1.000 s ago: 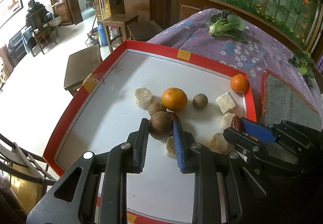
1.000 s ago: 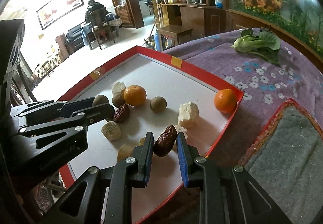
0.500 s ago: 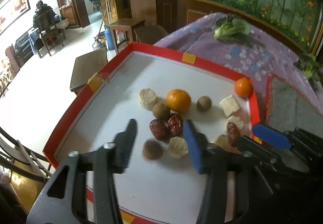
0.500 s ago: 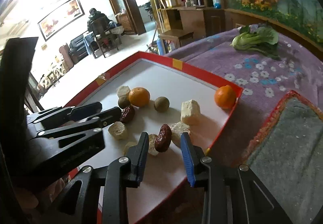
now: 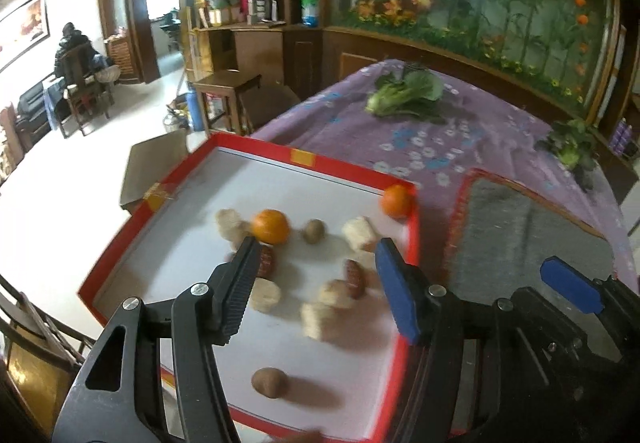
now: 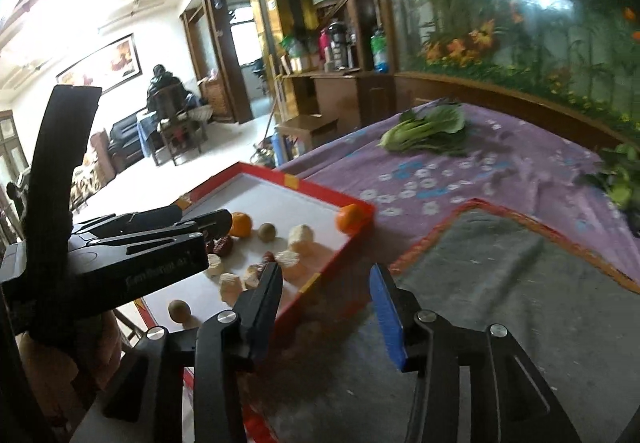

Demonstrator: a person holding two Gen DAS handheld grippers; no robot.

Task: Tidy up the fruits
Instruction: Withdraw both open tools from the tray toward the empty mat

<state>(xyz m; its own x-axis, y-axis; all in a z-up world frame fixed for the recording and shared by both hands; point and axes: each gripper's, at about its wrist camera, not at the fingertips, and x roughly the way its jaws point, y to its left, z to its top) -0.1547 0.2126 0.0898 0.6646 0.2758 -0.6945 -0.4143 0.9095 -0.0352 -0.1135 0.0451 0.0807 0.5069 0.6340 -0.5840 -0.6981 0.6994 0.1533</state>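
Note:
A red-rimmed white tray (image 5: 344,167) holds two oranges (image 5: 271,226), small brown round fruits, red dates and pale chunks. One brown fruit (image 5: 269,382) lies alone near the tray's front edge. A red date (image 5: 354,279) lies among the chunks. My left gripper (image 5: 316,283) is open and empty, raised above the tray. My right gripper (image 6: 326,303) is open and empty, over the tray's right rim (image 6: 316,277) and the grey mat (image 6: 500,283). The left gripper's body fills the left side of the right wrist view.
The tray sits on a purple flowered tablecloth (image 5: 420,139). A grey mat with an orange border (image 5: 528,227) lies right of the tray. Leafy greens (image 5: 404,95) lie at the far side, and more greens (image 5: 572,147) at the far right. Wooden stools stand beyond the table.
Both grippers opened and pulled back and up. The left let go of the brown fruit, now near the front edge. The right let go of the date, now among the chunks.

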